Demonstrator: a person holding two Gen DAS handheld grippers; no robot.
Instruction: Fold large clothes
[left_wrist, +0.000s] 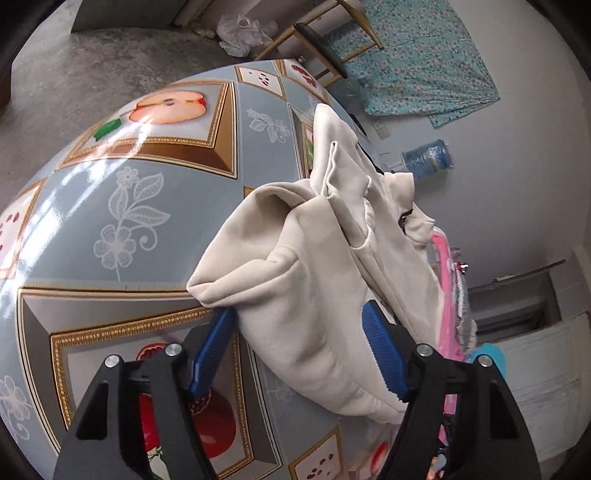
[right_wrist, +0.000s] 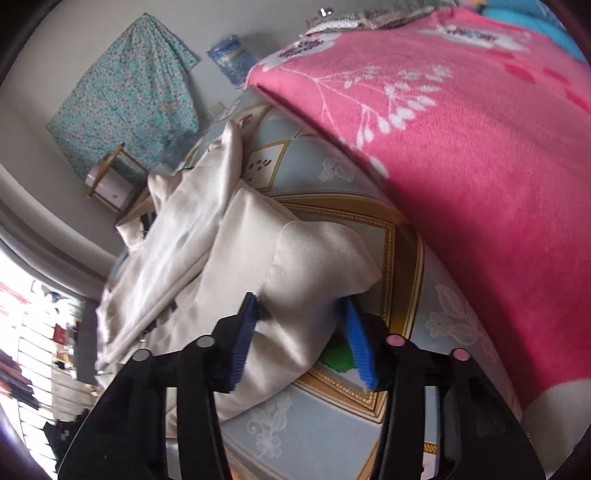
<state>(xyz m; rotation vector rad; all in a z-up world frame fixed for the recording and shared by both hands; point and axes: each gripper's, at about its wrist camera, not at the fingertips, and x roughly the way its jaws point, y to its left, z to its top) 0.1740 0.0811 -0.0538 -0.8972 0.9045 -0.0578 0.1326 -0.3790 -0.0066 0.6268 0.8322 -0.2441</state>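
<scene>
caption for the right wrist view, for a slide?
Right gripper with jaws around a corner of the cream garment on the patterned table, beside a pink blanket.
</scene>
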